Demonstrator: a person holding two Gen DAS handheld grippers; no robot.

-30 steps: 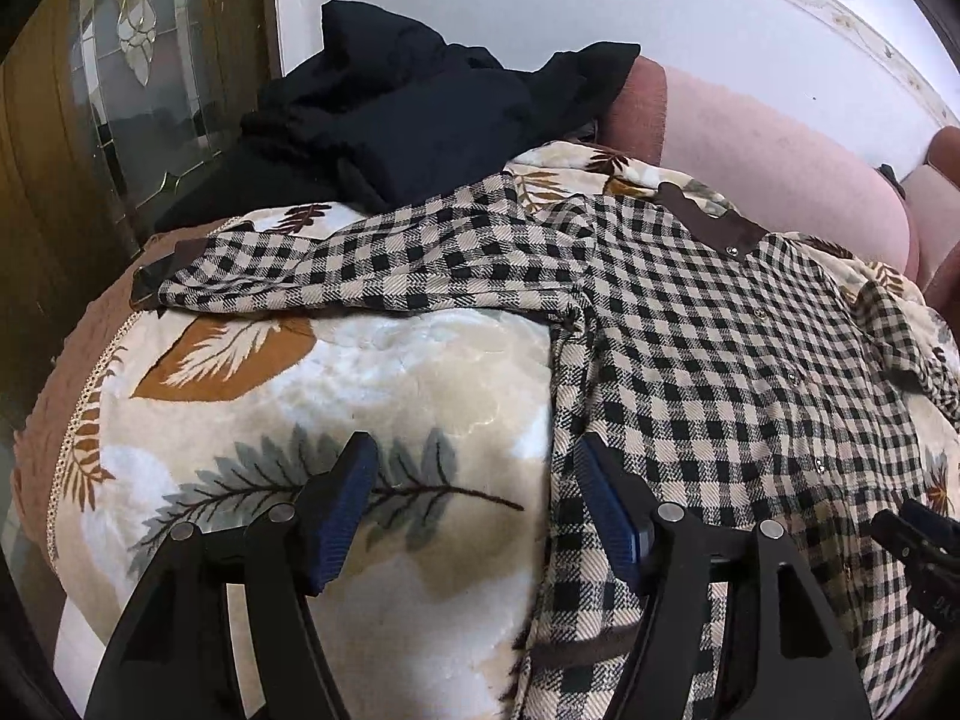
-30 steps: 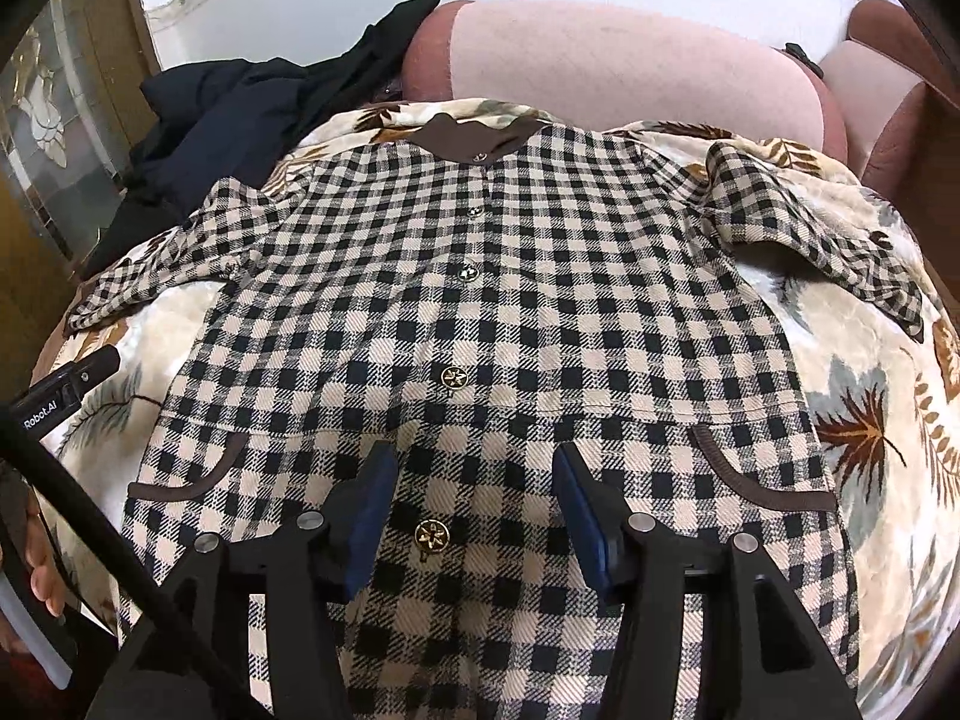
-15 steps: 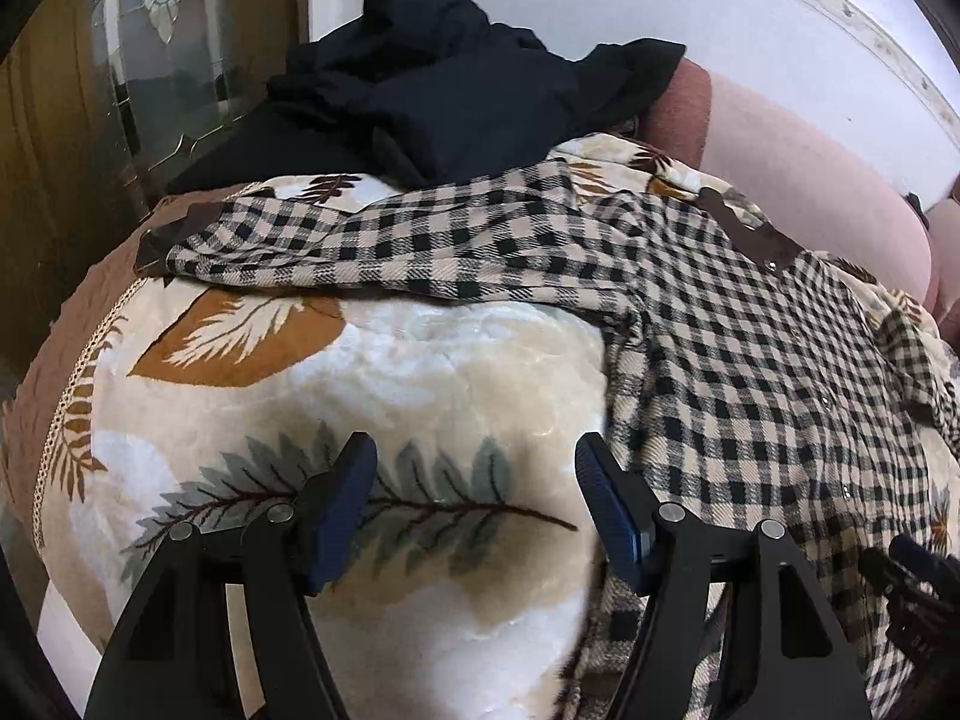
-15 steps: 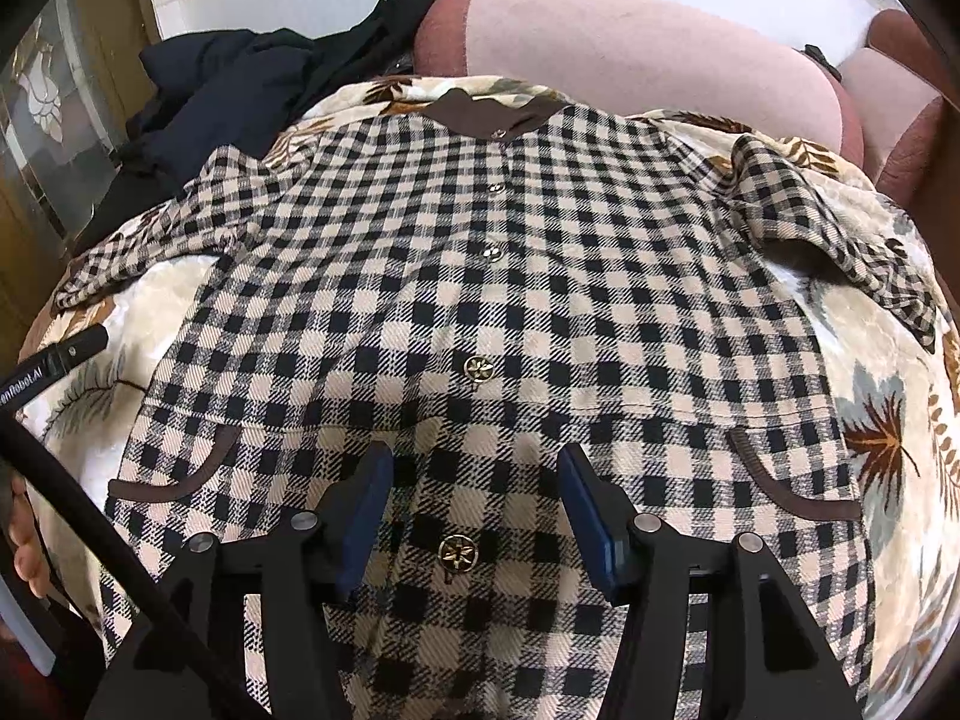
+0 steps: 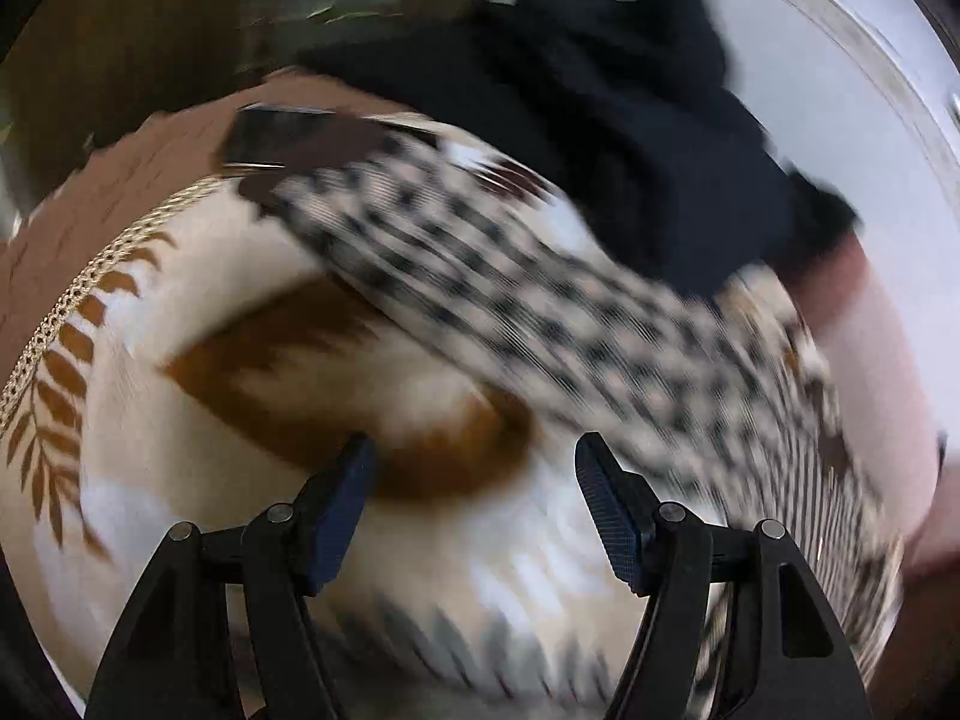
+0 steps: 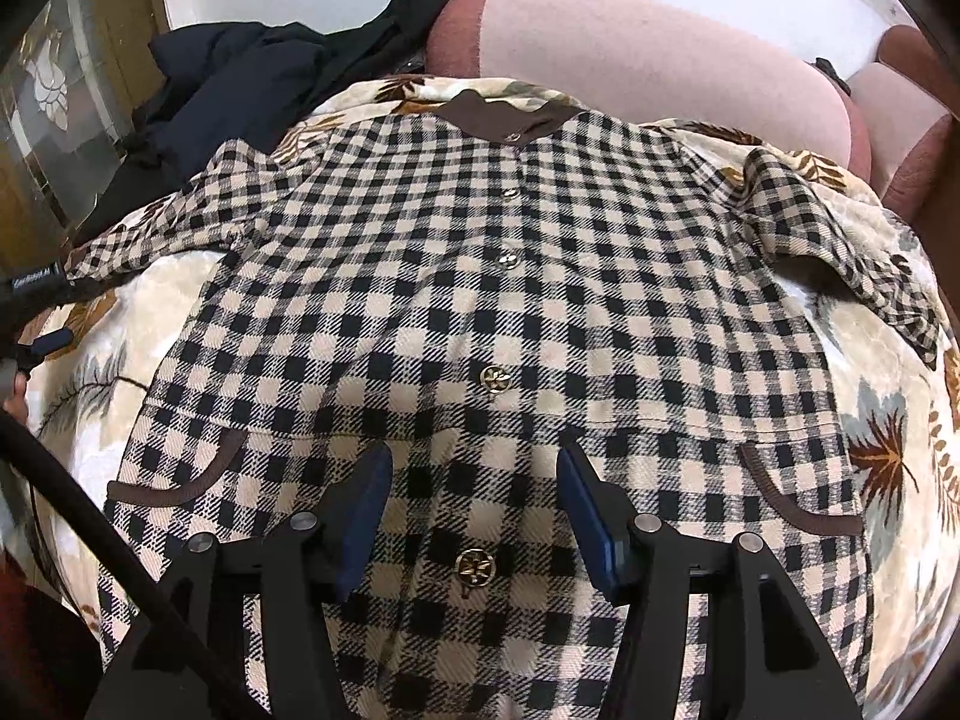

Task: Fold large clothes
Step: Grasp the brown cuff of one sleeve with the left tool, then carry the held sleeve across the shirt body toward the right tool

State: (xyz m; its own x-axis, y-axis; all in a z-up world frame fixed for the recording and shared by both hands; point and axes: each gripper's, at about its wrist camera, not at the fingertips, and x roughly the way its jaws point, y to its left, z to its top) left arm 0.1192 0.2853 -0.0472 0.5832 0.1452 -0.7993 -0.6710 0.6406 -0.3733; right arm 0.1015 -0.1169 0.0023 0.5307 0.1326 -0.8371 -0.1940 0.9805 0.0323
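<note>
A black-and-cream checked coat [image 6: 480, 312] with brown collar, gold buttons and brown pocket trim lies spread face up on a leaf-patterned blanket [image 6: 888, 408]. My right gripper [image 6: 474, 468] hovers open over the coat's lower front, nothing between its fingers. In the blurred left wrist view my left gripper [image 5: 474, 456] is open over bare blanket [image 5: 240, 480], just short of the coat's left sleeve [image 5: 480, 276], whose brown cuff [image 5: 300, 138] lies at the far left. The left gripper's body [image 6: 36, 282] shows at the left edge of the right wrist view.
A heap of dark navy clothing [image 6: 252, 78] lies at the back left, touching the sleeve's far side. A pink sofa back [image 6: 630, 66] runs behind the blanket. A glass-panelled wooden door [image 6: 54, 114] stands at the left. A black cable [image 6: 90, 516] crosses the lower left.
My left gripper has swung left and rolled, from the coat's side seam to the blanket below the sleeve. The right gripper's fingers have spread slightly, staying over the coat's front.
</note>
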